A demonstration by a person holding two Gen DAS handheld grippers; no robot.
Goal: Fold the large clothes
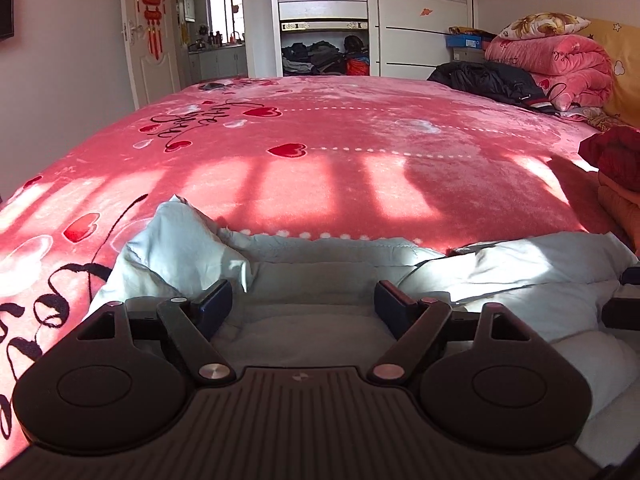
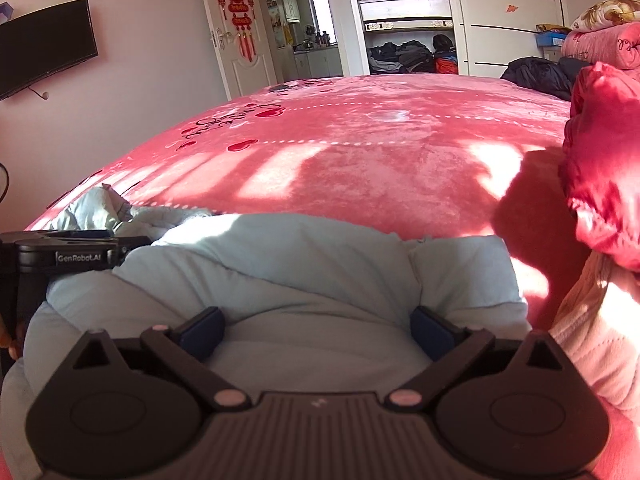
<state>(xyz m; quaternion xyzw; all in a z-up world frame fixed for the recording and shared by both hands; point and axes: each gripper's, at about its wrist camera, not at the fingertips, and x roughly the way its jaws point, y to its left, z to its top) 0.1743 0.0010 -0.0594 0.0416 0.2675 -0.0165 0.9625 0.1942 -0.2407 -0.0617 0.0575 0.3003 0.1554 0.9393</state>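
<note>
The pale blue padded coat (image 2: 280,280) lies bunched at the near edge of the pink blanket (image 1: 340,128), under both the left gripper (image 1: 304,304) and right gripper (image 2: 318,330), jaws wide and empty; it looks soft, bulky, light, best pinched at a quilted hem or sleeve edge.

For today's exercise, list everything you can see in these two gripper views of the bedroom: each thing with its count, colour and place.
padded garment: one, pale blue, near edge of bed, under both grippers
blanket: one, pink with red hearts, covering bed
red garment: one, dark red, right side of bed
black jacket: one, black, far right of bed
folded quilts: a stack, pink, by the headboard
television: one, black, on left wall
hanging ornament: one, red, on white door
wardrobe: one, white, open, clothes on shelves
left gripper: black, jaws open over garment
right gripper: black, jaws open over garment
</note>
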